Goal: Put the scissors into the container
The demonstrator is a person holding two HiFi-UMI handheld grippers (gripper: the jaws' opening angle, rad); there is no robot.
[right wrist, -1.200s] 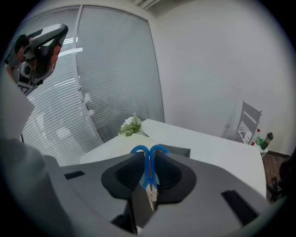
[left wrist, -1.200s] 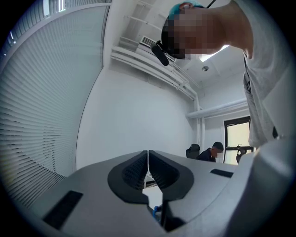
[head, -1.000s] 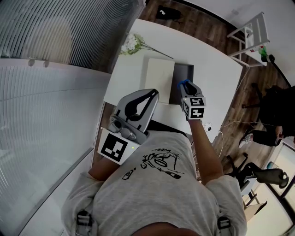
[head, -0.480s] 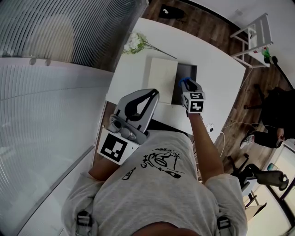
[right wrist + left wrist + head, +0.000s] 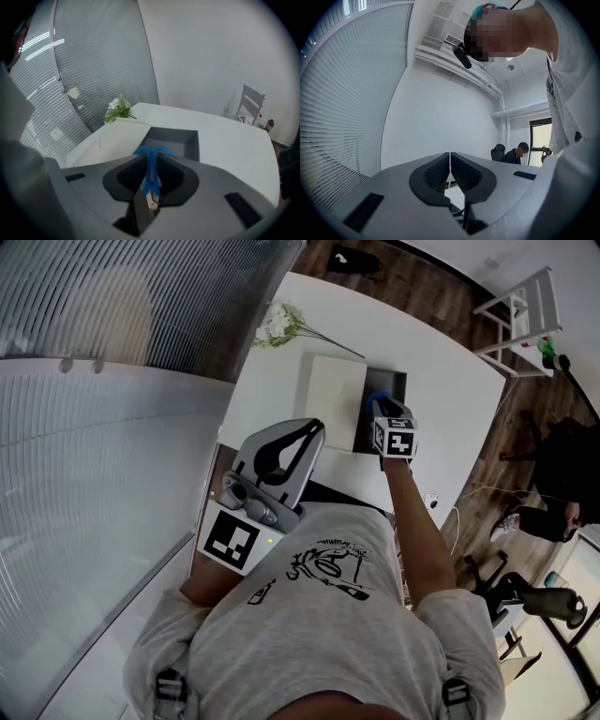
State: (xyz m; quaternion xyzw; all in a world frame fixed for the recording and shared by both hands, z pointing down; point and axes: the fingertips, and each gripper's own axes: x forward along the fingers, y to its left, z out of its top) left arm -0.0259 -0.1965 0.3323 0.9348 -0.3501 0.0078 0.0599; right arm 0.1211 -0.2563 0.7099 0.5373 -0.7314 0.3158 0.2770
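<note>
My right gripper (image 5: 151, 161) is shut on the blue-handled scissors (image 5: 151, 174), whose handle loops stick out past the jaws toward the grey open container (image 5: 172, 139). In the head view the right gripper (image 5: 379, 404) hovers over the near edge of the container (image 5: 392, 381) on the white table (image 5: 441, 399). The cream lid (image 5: 333, 399) leans on the container's left side. My left gripper (image 5: 305, 432) is held up near the person's chest, jaws pressed together with nothing between them; the left gripper (image 5: 450, 165) points at the wall.
A bunch of white flowers (image 5: 277, 326) lies at the table's far left corner. A white chair (image 5: 514, 306) stands beyond the table on the wood floor. A seated person (image 5: 516, 152) and office chairs are at the right.
My right gripper has carried the scissors forward, from the table's near edge to over the container. The left gripper has stayed put.
</note>
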